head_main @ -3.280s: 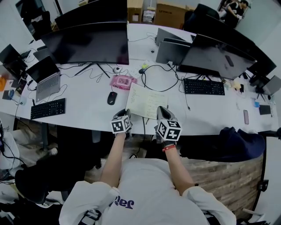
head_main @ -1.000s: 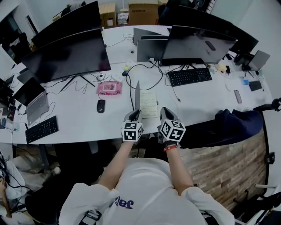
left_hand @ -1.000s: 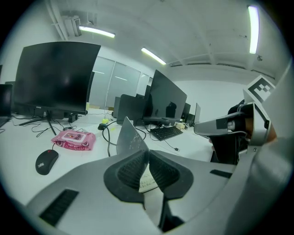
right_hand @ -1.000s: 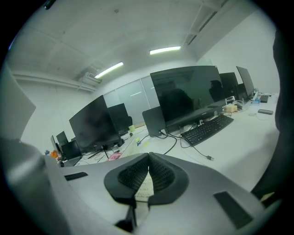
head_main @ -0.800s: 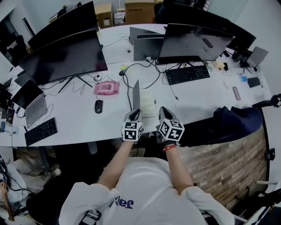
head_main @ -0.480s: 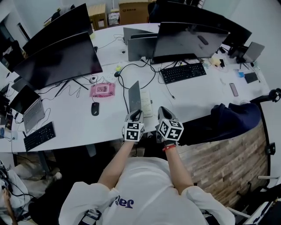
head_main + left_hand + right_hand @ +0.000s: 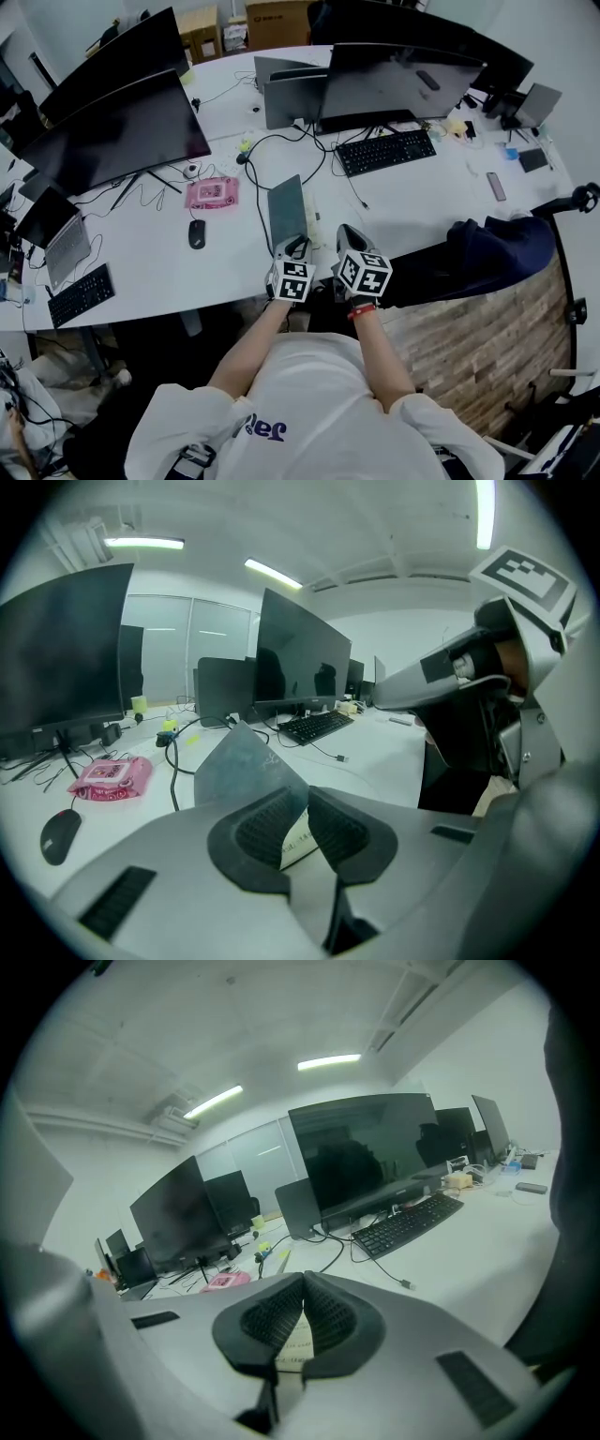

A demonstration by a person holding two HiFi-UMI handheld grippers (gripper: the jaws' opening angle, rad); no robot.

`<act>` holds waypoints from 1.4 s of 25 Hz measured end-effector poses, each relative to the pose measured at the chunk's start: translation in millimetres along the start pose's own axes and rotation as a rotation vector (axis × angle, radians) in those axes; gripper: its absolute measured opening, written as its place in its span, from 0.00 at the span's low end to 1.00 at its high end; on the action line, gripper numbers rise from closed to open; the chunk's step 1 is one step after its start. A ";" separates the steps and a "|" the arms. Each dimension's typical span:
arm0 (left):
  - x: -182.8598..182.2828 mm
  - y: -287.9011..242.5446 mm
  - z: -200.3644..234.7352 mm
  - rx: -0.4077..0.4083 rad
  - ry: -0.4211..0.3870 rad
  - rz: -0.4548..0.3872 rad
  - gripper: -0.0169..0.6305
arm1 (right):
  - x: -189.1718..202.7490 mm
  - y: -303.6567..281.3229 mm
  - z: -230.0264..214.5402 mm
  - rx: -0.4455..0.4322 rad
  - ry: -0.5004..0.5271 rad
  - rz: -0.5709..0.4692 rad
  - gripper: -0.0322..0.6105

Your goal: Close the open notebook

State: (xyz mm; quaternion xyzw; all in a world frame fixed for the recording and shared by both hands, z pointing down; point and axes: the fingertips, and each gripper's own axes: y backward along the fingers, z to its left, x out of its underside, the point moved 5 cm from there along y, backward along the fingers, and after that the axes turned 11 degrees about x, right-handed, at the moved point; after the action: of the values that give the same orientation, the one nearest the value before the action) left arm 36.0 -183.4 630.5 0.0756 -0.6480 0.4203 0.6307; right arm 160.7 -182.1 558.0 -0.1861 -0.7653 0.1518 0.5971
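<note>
Thin grey-covered notebook (image 7: pixel 287 208), at the front edge of the long white curved surface (image 7: pixel 159 272), directly ahead of the two hand-held claws. Stands almost shut — grey cover tipped over the white handwritten pages, slanted rather than flat, with a sliver of page showing along the right side.

Just short of the cover's near edge, the left claw (image 7: pixel 300 796): jaws apart and just now opening wider, pads pressing on nothing. Through the gap, only a strip of written page; beyond the tips, the grey cover on a slant.

Just beside the notebook's right edge, the right claw (image 7: pixel 302 1281): tips brought together. Below the tips, written page visible through the slit between the pads — nipped or merely behind, impossible to say.

Left of the notebook, a small black computer mouse (image 7: pixel 196 233), and behind that a flat pink packet (image 7: pixel 211 192). Past the notebook's far end, a looping black cable (image 7: pixel 256 187). Further back on the right, a black keyboard (image 7: pixel 385 152) in front of a wide dark monitor (image 7: pixel 403 80); on the left, another wide dark monitor (image 7: pixel 112 131) on a thin-legged stand. At the far left, a small open grey laptop (image 7: pixel 58 242) and a second black keyboard (image 7: pixel 82 293). Off to the right, a dark blue bundle of cloth (image 7: pixel 492 246) against the surface's rim. Nearest the camera, the person's bare forearms (image 7: pixel 255 345) and white T-shirt (image 7: pixel 309 403).
</note>
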 end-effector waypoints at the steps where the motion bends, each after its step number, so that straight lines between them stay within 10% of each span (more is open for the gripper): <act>1: 0.2 -2.4 -0.9 0.001 -0.008 0.005 0.13 | -0.4 -1.1 -1.1 0.001 0.000 0.002 0.07; 23: 49.1 -62.7 -18.5 -0.012 -0.110 0.273 0.17 | -5.0 -1.0 -54.6 0.084 -0.044 0.020 0.07; 35: 47.1 -55.7 -21.1 0.023 -0.128 0.225 0.18 | -0.8 -6.4 -50.0 0.052 -0.059 0.028 0.07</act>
State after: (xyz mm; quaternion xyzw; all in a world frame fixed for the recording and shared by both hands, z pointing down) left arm 77.8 -184.9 693.8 0.0364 -0.6865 0.4901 0.5359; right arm 208.8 -187.7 572.3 -0.1764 -0.7757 0.1853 0.5769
